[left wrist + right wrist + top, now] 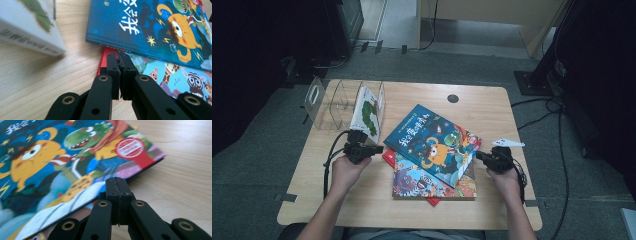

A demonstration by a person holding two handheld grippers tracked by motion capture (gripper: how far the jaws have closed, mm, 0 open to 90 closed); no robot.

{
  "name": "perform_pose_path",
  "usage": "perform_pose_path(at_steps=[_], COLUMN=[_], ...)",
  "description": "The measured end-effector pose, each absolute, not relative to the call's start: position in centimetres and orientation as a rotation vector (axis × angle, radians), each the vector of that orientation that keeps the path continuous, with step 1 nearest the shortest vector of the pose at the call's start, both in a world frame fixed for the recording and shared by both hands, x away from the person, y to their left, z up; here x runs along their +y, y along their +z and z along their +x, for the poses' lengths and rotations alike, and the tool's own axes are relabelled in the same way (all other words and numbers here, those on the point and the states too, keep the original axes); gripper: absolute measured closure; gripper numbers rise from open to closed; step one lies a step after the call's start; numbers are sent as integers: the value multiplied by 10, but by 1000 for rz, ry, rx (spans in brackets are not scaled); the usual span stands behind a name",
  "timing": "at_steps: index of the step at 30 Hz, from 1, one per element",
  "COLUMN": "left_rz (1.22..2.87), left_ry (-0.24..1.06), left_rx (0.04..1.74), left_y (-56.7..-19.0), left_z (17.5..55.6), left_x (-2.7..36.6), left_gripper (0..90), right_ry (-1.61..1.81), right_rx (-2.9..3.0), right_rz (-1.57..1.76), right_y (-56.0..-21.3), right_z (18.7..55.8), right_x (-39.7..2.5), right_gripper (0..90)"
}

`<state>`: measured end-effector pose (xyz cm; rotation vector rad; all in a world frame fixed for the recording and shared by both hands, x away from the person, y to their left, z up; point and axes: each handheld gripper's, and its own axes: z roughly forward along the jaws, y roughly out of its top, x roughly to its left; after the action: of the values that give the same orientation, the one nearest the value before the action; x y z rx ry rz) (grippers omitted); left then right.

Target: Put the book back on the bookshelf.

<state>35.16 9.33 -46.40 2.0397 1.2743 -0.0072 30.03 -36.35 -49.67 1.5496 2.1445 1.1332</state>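
The red book (103, 56) is mostly hidden under two picture books, just ahead of the closed, empty left gripper (121, 60). The right gripper (117, 185), also closed and empty, points at the blue book (62, 165) on the wooden table (185, 170); the room around is dark.

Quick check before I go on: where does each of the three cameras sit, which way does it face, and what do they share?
High view: above the person's side, looking forward and down on the table; both forearms, left gripper and right gripper show.
Left gripper view: rides the left gripper, jaws closed, facing the blue monster book and the white caterpillar book.
Right gripper view: rides the right gripper, jaws closed, at that book's opposite edge.
Shared: the blue monster book lies in all three.
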Motion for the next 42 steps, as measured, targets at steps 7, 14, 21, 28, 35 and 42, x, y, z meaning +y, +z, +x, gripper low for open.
perform_pose_path(at_steps=[7, 14, 21, 28, 35, 42], left_rz=[2059, 2067, 2060, 2043, 2032, 2018], left_ry=[-4, -16, -1, 1, 12, 21], left_rx=[1258, 1247, 1262, 1289, 1316, 1341], left_y=[-464, -464, -464, -464, -465, -465], left_z=[358, 362, 361, 355, 350, 345], left_x=[83, 78, 82, 92, 101, 109], left_gripper=[900, 895, 900, 899, 900, 899], right_ry=[1134, 1149, 1157, 1160, 1173, 1196], right_rx=[2168, 2207, 2233, 2289, 2346, 2400], right_rz=[1497, 1447, 1422, 1360, 1290, 1229], right_y=[-495, -494, -494, -493, -493, -493], right_z=[287, 279, 280, 286, 290, 291], right_x=[-344, -329, -318, -300, -281, -260], right_gripper=[900, 900, 900, 900, 900, 900])
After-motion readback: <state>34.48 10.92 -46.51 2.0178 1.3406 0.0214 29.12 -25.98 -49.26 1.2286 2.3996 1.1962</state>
